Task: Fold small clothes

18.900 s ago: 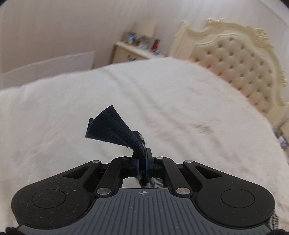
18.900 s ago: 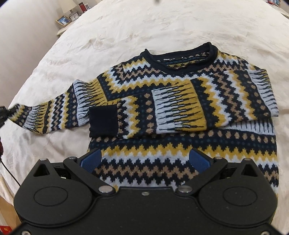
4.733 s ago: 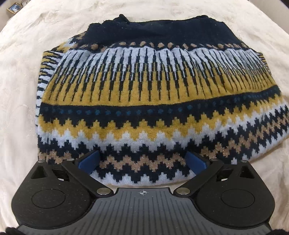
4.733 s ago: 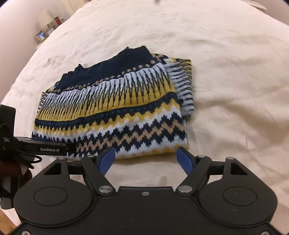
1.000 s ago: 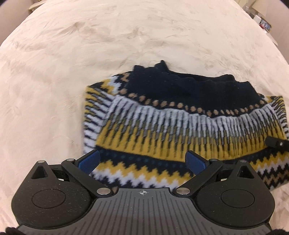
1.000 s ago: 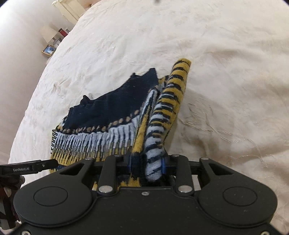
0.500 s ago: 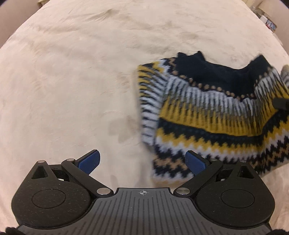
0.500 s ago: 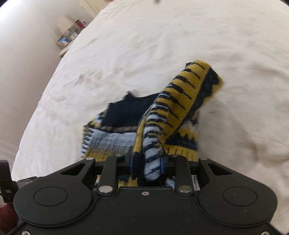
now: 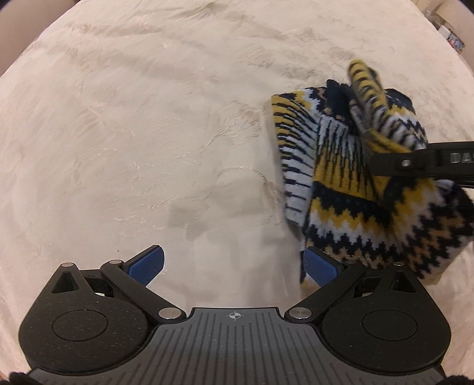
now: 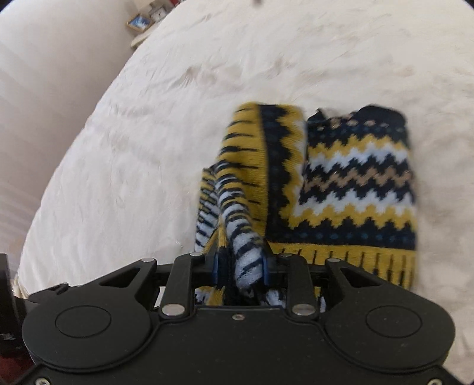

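A navy, yellow and white zigzag-patterned sweater (image 9: 349, 177) lies partly folded on the cream bedspread (image 9: 148, 118), at the right of the left wrist view. My right gripper (image 10: 240, 265) is shut on a thick bunched edge of the sweater (image 10: 355, 183), lifting that edge over the rest; its black body enters the left wrist view from the right. My left gripper (image 9: 234, 265) hangs open over bare bedspread just left of the sweater, its right blue pad close to the hem, nothing between its fingers.
The bedspread (image 10: 148, 133) spreads wide to the left and beyond the sweater. A cream wall (image 10: 44, 74) and a nightstand with framed pictures (image 10: 139, 22) stand past the bed's far left edge in the right wrist view.
My right gripper has carried the sweater's edge sideways across the garment, folding it narrower. My left gripper has slid left off the sweater onto bare bedspread.
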A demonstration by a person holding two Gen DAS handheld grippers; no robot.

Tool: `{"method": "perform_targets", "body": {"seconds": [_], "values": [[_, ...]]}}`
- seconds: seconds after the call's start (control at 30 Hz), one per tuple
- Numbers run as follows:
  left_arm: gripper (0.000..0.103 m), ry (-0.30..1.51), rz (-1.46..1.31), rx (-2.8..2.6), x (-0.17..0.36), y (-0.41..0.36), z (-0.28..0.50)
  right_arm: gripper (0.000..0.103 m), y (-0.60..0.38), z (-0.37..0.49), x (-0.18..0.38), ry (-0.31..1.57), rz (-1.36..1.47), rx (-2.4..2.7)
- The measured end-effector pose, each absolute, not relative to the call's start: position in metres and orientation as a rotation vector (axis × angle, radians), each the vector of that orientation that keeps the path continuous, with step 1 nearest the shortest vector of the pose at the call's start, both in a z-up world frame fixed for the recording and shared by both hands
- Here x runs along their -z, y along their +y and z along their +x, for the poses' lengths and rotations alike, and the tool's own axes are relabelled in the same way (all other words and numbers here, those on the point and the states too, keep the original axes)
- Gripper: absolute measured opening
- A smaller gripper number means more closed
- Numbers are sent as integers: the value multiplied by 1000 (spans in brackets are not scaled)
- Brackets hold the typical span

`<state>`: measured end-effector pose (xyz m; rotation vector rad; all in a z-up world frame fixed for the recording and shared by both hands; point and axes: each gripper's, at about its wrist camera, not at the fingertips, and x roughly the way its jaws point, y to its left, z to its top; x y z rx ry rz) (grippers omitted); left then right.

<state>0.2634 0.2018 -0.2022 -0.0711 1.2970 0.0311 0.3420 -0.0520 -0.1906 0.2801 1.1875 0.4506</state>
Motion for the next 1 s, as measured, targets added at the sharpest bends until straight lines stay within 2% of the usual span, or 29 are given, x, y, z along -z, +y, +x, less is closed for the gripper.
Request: {"method": "perform_targets", "body": {"seconds": [0.17,0.33,0.4,0.47,0.77,1.0], "values": [[102,1315,-69,-30,205,204,266,43,-41,348,206,1197,308,-474],[102,1317,-67,-13,203,205,270,45,-48,347,199,1111,439,-568],[102,1304,-77,-6,199,206,273,52,-58,343,191,1071,434,-551],[102,1288,-95,-5,193,207,280,62,-68,335,184,1036,376,-519],[102,1248,-180,71,181,190,316,69,-84,264,169,947,5,-516],[101,1293,-225,187,189,165,337,72,-37,219,178,842,-314,-633]]}}
